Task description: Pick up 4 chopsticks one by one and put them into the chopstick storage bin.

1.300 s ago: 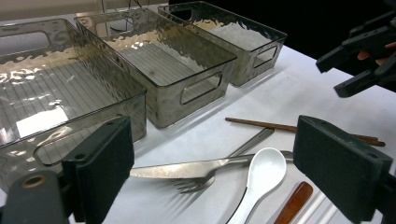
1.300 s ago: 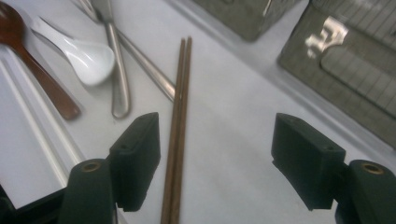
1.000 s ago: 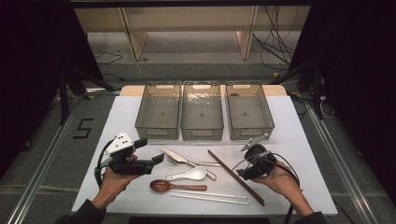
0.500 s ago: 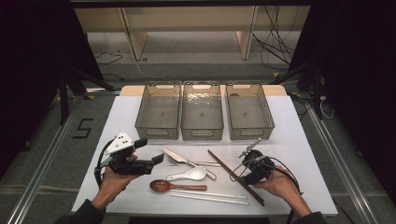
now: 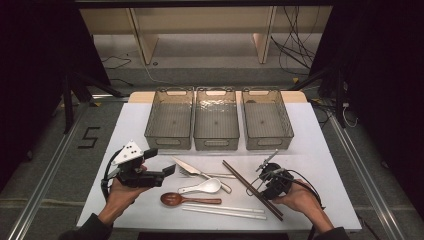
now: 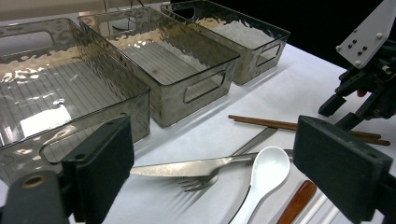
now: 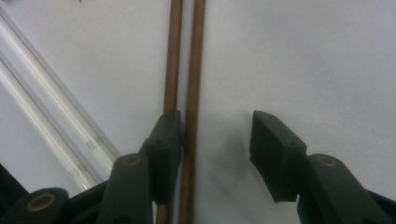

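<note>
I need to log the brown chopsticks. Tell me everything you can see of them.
The brown chopsticks are two thin, dark, wood-looking sticks lying flat and side by side on the white table, slanting toward the person's right. The right gripper is down over them, jaws just closing: one stick lies between the jaws, the other under one jaw.

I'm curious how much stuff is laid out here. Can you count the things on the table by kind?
Clear bins: 3
Brown chopsticks: 2
White chopsticks: 2
Spoons, one white, one wooden: 2
Knife: 1
Fork: 1
Total: 11
</note>
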`<action>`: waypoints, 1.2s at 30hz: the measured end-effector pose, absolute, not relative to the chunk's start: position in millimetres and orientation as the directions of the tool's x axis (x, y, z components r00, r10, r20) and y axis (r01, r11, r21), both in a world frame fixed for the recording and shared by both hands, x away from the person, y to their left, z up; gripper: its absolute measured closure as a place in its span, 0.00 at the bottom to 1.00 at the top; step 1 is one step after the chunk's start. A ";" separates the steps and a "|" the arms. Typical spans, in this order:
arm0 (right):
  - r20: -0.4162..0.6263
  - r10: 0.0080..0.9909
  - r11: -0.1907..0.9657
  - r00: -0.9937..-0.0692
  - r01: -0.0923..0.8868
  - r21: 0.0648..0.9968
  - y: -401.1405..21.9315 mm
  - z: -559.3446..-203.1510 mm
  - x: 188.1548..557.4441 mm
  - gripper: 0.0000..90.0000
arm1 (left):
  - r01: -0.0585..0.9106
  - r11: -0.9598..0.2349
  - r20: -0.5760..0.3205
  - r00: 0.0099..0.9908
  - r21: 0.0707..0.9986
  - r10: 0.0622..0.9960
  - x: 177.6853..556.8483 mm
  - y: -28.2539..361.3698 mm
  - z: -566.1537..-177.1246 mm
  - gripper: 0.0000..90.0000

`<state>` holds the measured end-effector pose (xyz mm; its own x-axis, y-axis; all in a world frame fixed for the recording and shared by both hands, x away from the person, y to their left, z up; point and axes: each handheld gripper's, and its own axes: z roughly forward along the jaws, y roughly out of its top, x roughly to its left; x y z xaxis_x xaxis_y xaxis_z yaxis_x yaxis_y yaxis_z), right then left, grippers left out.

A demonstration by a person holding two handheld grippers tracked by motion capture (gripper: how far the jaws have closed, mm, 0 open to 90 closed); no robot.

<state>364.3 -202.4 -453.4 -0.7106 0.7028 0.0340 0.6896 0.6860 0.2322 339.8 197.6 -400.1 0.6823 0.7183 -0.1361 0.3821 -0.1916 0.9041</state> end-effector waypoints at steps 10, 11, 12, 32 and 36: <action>0.011 0.698 0.702 -0.716 0.688 0.182 -206.2 -453.4 364.6 0.82 | 0.382 -0.192 -0.136 0.682 0.904 0.718 339.9 197.7 -400.0 0.13; 0.006 0.698 0.705 -0.716 0.688 0.174 -206.6 -453.3 364.6 0.84 | 0.381 -0.192 -0.135 0.682 0.904 0.718 340.0 197.7 -400.2 0.13; 0.002 0.699 0.705 -0.715 0.690 0.165 -206.8 -453.2 364.6 0.85 | 0.382 -0.191 -0.136 0.682 0.904 0.718 340.1 197.7 -400.3 0.13; -0.029 0.657 0.735 -0.753 0.632 0.247 -211.3 -432.4 363.4 0.95 | 0.406 -0.190 -0.163 0.689 0.894 0.706 343.0 196.1 -401.1 0.13; -0.035 0.623 0.756 -0.781 0.590 0.282 -203.0 -424.4 358.5 0.95 | 0.417 -0.226 -0.156 0.706 0.880 0.691 345.8 190.5 -401.7 0.14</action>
